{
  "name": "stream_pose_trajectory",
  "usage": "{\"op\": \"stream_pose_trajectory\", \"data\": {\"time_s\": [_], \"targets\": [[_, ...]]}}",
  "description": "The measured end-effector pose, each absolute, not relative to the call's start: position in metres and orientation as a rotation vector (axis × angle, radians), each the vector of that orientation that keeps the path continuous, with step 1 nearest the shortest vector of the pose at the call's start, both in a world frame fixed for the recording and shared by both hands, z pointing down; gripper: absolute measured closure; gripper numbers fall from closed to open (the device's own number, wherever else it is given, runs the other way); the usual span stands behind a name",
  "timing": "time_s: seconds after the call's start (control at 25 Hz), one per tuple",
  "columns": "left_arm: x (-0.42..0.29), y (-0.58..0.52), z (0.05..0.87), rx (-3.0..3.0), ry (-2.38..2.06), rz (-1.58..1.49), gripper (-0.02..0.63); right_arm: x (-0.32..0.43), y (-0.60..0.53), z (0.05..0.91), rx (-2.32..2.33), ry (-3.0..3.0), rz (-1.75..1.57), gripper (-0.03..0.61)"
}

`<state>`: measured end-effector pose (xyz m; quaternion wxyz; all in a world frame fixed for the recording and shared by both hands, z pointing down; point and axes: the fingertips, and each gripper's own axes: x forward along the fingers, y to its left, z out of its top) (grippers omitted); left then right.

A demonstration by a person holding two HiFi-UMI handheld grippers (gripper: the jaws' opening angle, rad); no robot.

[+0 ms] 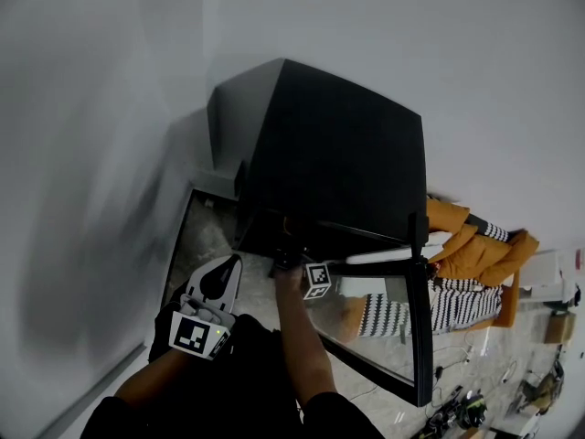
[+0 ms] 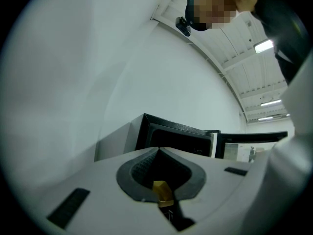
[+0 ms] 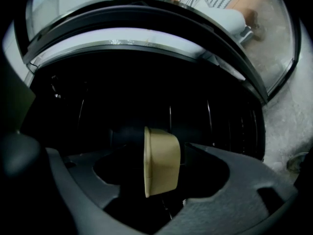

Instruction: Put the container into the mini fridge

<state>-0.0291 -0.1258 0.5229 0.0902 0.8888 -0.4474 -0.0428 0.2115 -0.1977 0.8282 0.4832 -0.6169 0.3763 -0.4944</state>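
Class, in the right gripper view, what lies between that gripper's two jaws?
A tan container lies between the parted jaws of the right gripper, inside the dark fridge. The right gripper view shows it.

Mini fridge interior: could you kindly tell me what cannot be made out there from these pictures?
- Right gripper view: darkness hides what the container, between the open jaws of the right gripper, rests on.
- Head view: the top of the mini fridge covers the container and those jaws.
- Left gripper view: the fridge's opening is small and black; nothing inside shows.
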Motion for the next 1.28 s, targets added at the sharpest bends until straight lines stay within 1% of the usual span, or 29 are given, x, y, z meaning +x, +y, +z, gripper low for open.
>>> {"op": "stream_pose_trajectory", "data": {"time_s": [0.32,0.6,0.64,0.68,0.84,1.0,1.16,1.28], "targets": [[-0.026,-0.122,0.511,2.621,-1.304,-0.101,0.609,0.216,-0.176,0.815,-1.554,0.936,-1.216,0.29],[-0.026,-0.113,0.492,2.587,-1.305,-0.08,0.609,0.197,-0.157,0.77,-1.655,1.19,-1.29,0.293],[-0.026,-0.111,0.49,2.581,-1.307,-0.079,0.609,0.194,-0.153,0.761,-1.65,1.218,-1.305,0.302],[-0.025,-0.109,0.487,2.575,-1.309,-0.076,0.609,0.19,-0.149,0.75,-1.645,1.245,-1.315,0.334],[-0.023,-0.099,0.479,2.556,-1.324,-0.066,0.609,0.182,-0.134,0.697,-1.639,1.391,-1.298,0.428],[-0.024,-0.086,0.47,2.538,-1.354,-0.063,0.609,0.168,-0.116,0.649,-1.696,1.671,-1.293,0.532],[-0.025,-0.073,0.464,2.527,-1.38,-0.053,0.609,0.157,-0.091,0.627,-1.708,1.879,-1.333,0.562],[-0.029,-0.065,0.46,2.519,-1.395,-0.047,0.609,0.15,-0.069,0.611,-1.722,1.97,-1.343,0.572]]}}
